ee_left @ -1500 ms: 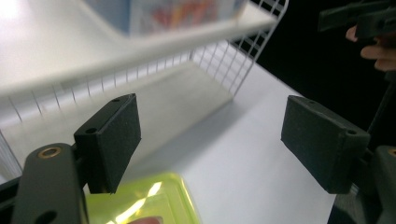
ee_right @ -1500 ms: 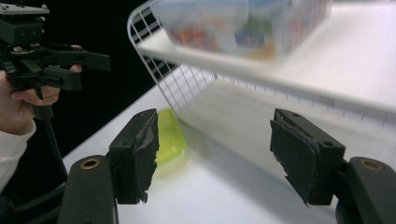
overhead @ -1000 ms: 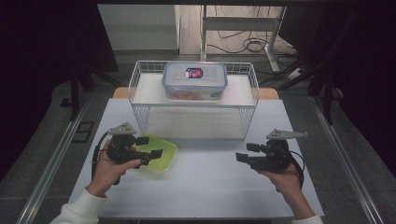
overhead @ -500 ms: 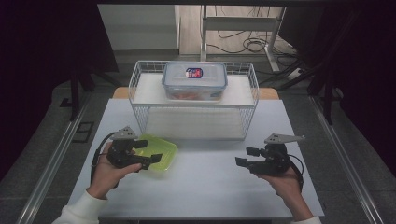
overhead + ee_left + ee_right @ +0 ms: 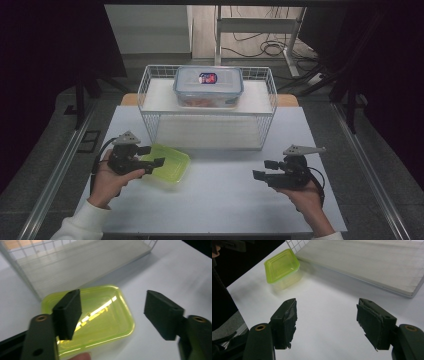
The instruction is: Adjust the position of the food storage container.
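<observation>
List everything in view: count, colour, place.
green container: one, yellow-green, clear, on the table's left side, in front of the basket.
lidded box: one, clear with a blue-tinted lid and a red-blue sticker, on top of the basket.
wire basket: one, white, at the table's far middle.
table: one, white.
left gripper: one, black, over the green container's near left edge; its jaws have just been closing, one above the container, not pressing it.
right gripper: one, black, jaws open over bare table at right.
</observation>
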{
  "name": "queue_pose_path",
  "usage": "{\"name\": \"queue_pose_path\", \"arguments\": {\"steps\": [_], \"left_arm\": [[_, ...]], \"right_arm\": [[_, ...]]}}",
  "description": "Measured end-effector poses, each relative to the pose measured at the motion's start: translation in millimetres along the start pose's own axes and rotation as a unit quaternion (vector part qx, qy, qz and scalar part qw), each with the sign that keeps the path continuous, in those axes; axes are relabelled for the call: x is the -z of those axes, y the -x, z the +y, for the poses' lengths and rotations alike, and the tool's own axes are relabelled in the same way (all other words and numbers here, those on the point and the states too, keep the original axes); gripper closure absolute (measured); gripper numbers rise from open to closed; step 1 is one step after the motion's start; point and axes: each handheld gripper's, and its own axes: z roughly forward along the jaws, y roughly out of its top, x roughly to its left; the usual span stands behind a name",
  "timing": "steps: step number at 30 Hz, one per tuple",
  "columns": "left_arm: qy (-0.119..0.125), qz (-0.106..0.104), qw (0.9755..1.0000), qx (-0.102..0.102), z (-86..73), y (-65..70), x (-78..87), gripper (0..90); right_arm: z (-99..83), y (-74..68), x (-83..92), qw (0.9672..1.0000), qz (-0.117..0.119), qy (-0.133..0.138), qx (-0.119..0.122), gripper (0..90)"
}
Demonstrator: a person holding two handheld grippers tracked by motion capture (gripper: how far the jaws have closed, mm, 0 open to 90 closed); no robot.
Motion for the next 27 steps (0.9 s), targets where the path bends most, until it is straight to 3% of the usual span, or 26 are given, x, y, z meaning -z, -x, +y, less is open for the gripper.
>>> {"name": "queue_pose_path", "arguments": {"steps": [4,10,12,19,24,27], "left_arm": [[-0.018,0.017,0.9997,0.009,-3.2,-14.9,1.2,53.6],[-0.042,0.016,0.9989,0.014,-8.3,-36.7,-2.1,83.8],[-0.052,0.019,0.9983,0.018,-9.7,-44.6,-4.7,90.0],[-0.077,0.042,0.9952,0.044,-6.0,-69.4,-14.2,90.0],[-0.114,0.059,0.9905,0.049,-5.9,-83.7,-27.3,90.0],[-0.136,0.079,0.9862,0.051,-8.8,-91.6,-38.1,90.0]], "right_arm": [[-0.5,0.3,-2.1,1.0000,-0.002,-0.003,-0.002,32.4],[-3.1,2.9,-6.6,0.9999,-0.003,-0.012,-0.006,32.5],[-3.3,3.0,-7.3,0.9999,-0.003,-0.012,-0.008,32.4],[-4.7,4.8,-8.7,0.9998,-0.005,-0.015,-0.011,32.5],[-4.9,6.1,-7.8,0.9998,-0.004,-0.016,-0.014,32.5],[-5.8,7.9,-8.8,0.9997,-0.005,-0.017,-0.017,32.5]]}}
